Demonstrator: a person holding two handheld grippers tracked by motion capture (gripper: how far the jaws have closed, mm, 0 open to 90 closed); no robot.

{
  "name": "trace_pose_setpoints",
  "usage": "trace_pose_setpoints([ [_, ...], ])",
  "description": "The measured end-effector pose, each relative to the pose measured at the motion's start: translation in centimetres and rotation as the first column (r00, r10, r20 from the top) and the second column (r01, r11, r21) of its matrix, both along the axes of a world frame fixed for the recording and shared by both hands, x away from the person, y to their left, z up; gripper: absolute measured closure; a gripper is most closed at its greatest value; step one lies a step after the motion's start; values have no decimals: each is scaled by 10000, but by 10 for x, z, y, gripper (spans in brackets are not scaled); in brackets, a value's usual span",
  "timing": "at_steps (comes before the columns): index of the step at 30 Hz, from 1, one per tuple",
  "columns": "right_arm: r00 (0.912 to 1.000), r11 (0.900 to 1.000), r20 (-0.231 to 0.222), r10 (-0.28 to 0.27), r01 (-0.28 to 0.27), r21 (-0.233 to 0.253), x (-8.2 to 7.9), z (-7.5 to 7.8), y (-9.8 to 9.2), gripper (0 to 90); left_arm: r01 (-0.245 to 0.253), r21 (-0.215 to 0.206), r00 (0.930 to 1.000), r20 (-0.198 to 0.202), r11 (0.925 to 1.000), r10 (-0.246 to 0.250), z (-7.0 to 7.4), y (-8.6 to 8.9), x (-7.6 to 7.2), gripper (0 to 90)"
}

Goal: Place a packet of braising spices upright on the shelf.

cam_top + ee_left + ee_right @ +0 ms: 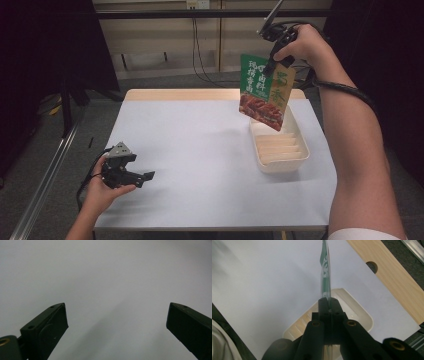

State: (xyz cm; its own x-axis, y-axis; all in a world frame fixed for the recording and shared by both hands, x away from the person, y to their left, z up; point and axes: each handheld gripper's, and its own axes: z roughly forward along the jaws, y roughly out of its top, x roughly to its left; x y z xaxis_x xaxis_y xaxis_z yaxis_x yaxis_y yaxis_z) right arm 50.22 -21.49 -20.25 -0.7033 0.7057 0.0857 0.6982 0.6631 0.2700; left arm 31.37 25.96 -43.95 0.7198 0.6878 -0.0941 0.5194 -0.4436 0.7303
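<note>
White table (200, 150) — green-orange food pouch (265, 92) hanging flat from right gripper (274, 64).

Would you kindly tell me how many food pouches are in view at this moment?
1. The green pouch hangs in the air above the far end of the cream tray, pinched at its top edge by the right tongs. The tray itself looks empty.

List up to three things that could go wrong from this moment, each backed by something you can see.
1. The right gripper pinches only the packet's top edge, so the packet might slip.
2. It hangs tilted above the tray's far end; released now, it could catch the rim.
3. The left gripper rests open, too far away to help.
</note>
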Motion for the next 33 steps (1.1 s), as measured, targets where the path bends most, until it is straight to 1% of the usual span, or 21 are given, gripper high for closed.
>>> trace_pose_setpoints([
  [2, 10000, 9999, 0, 97, -97, -46, 0, -1, -2, 900, 11, 39, 10000, 8, 10000, -11, 0, 0, 0, 33],
  [6, 10000, 9999, -62, 71, -72, -118, -1, -3, -5, 900, -35, 17, 10000, 39, 10000, 35, 0, 0, 0, 33],
  [7, 9999, 9997, -56, 117, -119, -216, -1, -3, -6, 900, 7, 47, 10000, 13, 10000, -7, 0, 0, 0, 33],
  [8, 10000, 9999, -55, 61, -62, -136, -1, -4, -7, 900, 2, 10, 10000, 20, 10000, -2, 0, 0, 0, 33],
  [12, 10000, 9997, -15, 80, -80, -239, -1, -4, -10, 900, -15, 20, 10000, 28, 10000, 15, 0, 0, 0, 33],
  [13, 9998, 9994, 5, 204, -204, -262, -1, -5, -12, 900, -15, 28, 10000, 24, 10000, 15, 0, 0, 0, 33],
  [14, 10000, 9997, -9, 55, -55, -218, -1, -5, -13, 900, -17, 54, 10000, 14, 10000, 17, 0, 0, 0, 33],
  [15, 9999, 9995, -2, 151, -151, -274, -1, -5, -14, 900, -20, 65, 10000, 17, 10000, 20, 0, 0, 0, 33],
  [16, 10000, 9998, -39, 40, -40, -202, -1, -6, -15, 900, -17, 49, 10000, 27, 10000, 17, 0, 0, 0, 33],
  [17, 9999, 9996, 2, 145, -145, -258, -1, -6, -17, 900, -30, 54, 10000, 20, 10000, 30, 0, 0, 0, 33],
  [18, 10000, 9997, -14, 48, -49, -248, -1, -7, -18, 900, -31, 50, 10000, 17, 10000, 31, 0, 0, 0, 33],
  [19, 9999, 9997, -33, 128, -128, -218, -1, -8, -19, 900, -22, 25, 10000, 18, 10000, 22, 0, 0, 0, 33],
  [23, 10000, 9995, -31, 86, -87, -289, -2, -8, -22, 900, -30, 18, 10000, 15, 10000, 30, 0, -1, 0, 33],
  [24, 9999, 9996, -1, 109, -109, -278, -2, -9, -23, 900, -35, 22, 10000, 18, 10000, 35, 0, -1, 0, 33],
  [25, 9999, 9998, -73, 72, -74, -180, -2, -9, -24, 900, 27, 87, 10000, 23, 10000, -28, 0, 0, 0, 33],
  [28, 9998, 9995, -34, 184, -185, -272, -2, -11, -27, 900, 6, 96, 10000, 17, 10000, -6, 0, -1, 0, 33],
  [29, 9999, 9996, -72, 122, -124, -266, -3, -11, -27, 900, 29, 102, 10000, 19, 9999, -29, 0, -1, 0, 33],
  [30, 9998, 9994, -9, 195, -195, -286, -3, -12, -28, 900, 36, 104, 10000, 18, 9999, -36, 0, -1, 0, 33],
  [31, 9998, 9994, -74, 208, -210, -290, -3, -13, -29, 900, -4, 109, 10000, 44, 9999, 3, 0, -1, 0, 33],
  [33, 9998, 9993, 23, 193, -193, -313, -3, -14, -31, 900, -63, 55, 10000, 44, 10000, 62, -1, -2, 0, 33],
])
